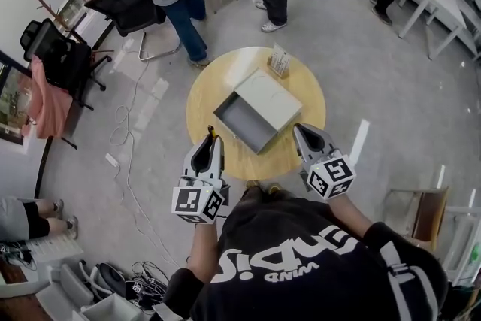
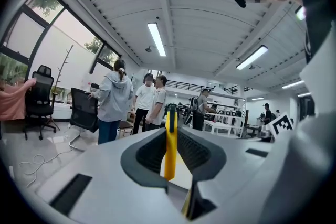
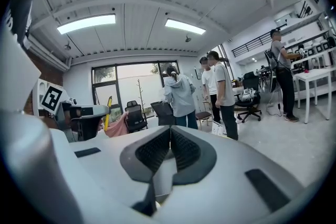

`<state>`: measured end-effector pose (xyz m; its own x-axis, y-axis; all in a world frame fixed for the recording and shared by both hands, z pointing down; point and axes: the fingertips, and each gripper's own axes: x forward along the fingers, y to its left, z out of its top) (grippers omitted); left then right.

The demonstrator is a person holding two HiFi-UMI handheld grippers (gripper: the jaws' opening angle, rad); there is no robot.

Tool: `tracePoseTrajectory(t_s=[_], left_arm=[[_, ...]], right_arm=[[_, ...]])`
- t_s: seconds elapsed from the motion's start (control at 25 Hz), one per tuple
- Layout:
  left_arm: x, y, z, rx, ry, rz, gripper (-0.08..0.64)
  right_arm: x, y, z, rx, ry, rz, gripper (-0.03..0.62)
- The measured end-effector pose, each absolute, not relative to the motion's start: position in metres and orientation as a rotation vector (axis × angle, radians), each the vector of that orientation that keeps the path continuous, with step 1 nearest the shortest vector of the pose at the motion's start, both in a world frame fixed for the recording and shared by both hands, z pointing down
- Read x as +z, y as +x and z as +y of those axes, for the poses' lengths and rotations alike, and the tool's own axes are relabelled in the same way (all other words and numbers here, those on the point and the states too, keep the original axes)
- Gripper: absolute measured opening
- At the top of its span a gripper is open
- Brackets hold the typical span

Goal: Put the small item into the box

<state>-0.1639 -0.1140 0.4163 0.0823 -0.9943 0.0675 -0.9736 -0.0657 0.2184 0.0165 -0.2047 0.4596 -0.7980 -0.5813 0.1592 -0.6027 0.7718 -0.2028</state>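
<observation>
Black T-shirt (image 1: 301, 259), white lettering; grey left hand-held gripper (image 1: 210, 136) and right hand-held gripper (image 1: 300, 130) bear marker cubes (image 1: 199, 203).

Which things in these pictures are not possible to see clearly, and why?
- yellow item in the left gripper: only a thin edge shows; head view, too small.
- box: head view, its white cover hides the far inside.
- small object at the table edge: head view, too small to name.

The head view looks down from high over the round table (image 1: 207, 90). The cameras on the left gripper (image 1: 211, 135), at 7 o'clock, and right gripper (image 1: 299, 129), at 5 o'clock, tilt up at the ceiling (image 2: 189, 13). Both show the standing people (image 2: 114, 97), at 12 o'clock from above.
</observation>
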Motion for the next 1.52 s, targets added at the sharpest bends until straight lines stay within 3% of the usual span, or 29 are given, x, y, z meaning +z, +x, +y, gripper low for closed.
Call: tracePoseTrajectory(t_s=[0.48, 1.52], left_arm=[[0.427, -0.188, -0.145, -0.111, 2.223, -1.883, 0.071], [0.565, -0.175, -0.22, 0.717, 2.489, -1.562, 0.071]], right_arm=[[0.458, -0.009, -0.216, 0.383, 1.028, -2.866, 0.003], [0.466, -0.019, -0.247, 0.387, 1.07, -2.815, 0.004]])
